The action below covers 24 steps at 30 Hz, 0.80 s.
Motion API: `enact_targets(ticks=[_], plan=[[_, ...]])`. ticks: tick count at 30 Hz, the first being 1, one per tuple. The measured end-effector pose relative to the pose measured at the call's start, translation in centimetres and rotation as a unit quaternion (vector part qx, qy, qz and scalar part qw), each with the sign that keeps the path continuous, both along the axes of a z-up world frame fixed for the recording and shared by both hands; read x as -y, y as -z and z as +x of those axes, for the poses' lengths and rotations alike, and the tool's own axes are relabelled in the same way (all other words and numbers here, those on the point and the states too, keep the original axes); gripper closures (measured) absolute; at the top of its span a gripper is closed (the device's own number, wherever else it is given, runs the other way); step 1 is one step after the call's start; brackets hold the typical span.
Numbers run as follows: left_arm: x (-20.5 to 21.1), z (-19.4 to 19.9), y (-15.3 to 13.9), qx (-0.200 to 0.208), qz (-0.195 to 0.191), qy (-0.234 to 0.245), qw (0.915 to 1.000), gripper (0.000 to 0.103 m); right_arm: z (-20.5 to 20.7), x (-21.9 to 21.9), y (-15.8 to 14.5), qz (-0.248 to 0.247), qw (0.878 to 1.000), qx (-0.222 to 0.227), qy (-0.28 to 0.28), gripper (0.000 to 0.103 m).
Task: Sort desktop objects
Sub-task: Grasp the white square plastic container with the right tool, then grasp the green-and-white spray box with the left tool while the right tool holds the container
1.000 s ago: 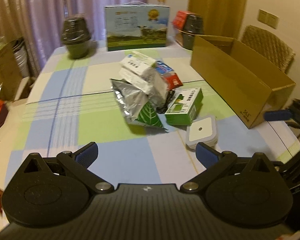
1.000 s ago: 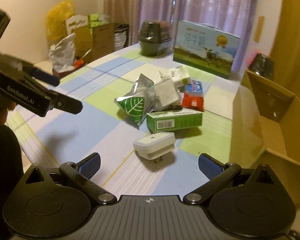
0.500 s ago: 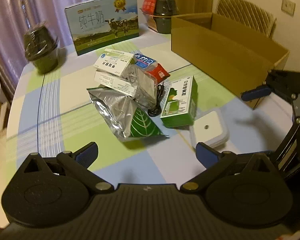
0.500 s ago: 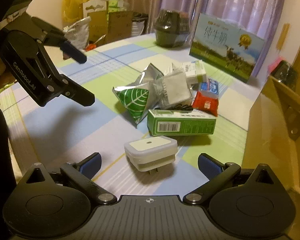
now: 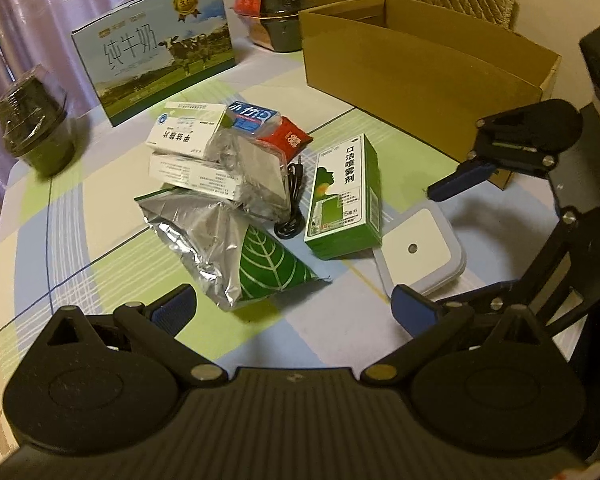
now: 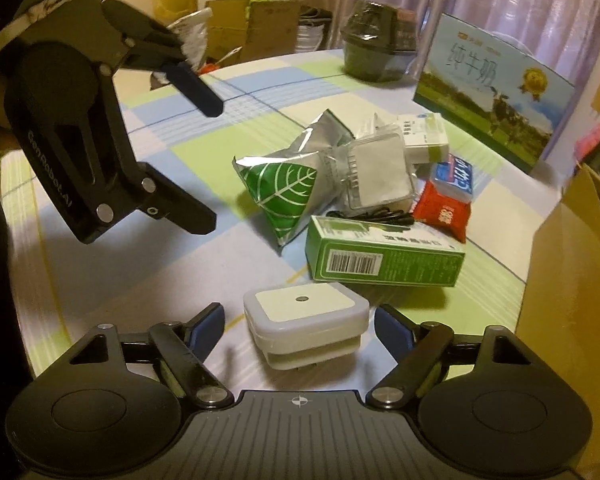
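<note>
On the checked tablecloth (image 5: 80,248), seen from the left wrist camera, a pile of small goods lies around the green box (image 5: 346,196) that serves as the landmark: a silver foil pouch with a green leaf (image 5: 236,252) just to its left, a coiled black cable (image 5: 292,208) touching its left edge, two white medicine boxes (image 5: 188,152) and a red packet (image 5: 290,140) beyond the cable, and the white night-light plug (image 5: 420,248) just beside its right near corner. The left gripper (image 5: 294,310) hangs low in front of the pile with its blue-padded jaws spread wide and holding nothing; the foil pouch's tip lies between and just ahead of them, the plug near the right-hand finger. Well behind the green box stand an open cardboard carton (image 5: 420,72) and a milk gift box (image 5: 156,64). The right gripper (image 5: 448,192) reaches in from the right over the plug. From the right wrist camera, the plug (image 6: 306,326) sits directly between the spread fingers of the right gripper (image 6: 300,326), neither pad touching it, with the green box (image 6: 384,256) just behind. The left gripper (image 6: 204,168), jaws apart and empty, hovers to the left of the foil pouch (image 6: 284,192).
</note>
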<state>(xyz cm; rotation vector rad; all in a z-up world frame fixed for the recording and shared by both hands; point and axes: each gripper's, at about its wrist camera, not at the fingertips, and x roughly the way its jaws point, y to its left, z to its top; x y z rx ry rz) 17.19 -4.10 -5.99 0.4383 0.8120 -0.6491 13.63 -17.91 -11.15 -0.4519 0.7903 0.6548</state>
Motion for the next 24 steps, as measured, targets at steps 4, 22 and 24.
enact_targets(ticks=[4, 22, 24], plan=[[0.3, 0.3, 0.3, 0.005, 0.006, 0.011, 0.9999, 0.001, 0.9, 0.0, 0.4, -0.001, 1.000, -0.010, -0.004, 0.028], [3.4, 2.5, 0.1, -0.020, 0.004, 0.090, 0.9958, 0.001, 0.7, 2.6, -0.8, -0.018, 0.998, -0.041, 0.052, 0.040], [4.5, 2.8, 0.3, -0.023, 0.006, 0.101, 0.9946, 0.001, 0.4, 3.2, -1.0, -0.020, 0.997, -0.044, 0.066, 0.040]])
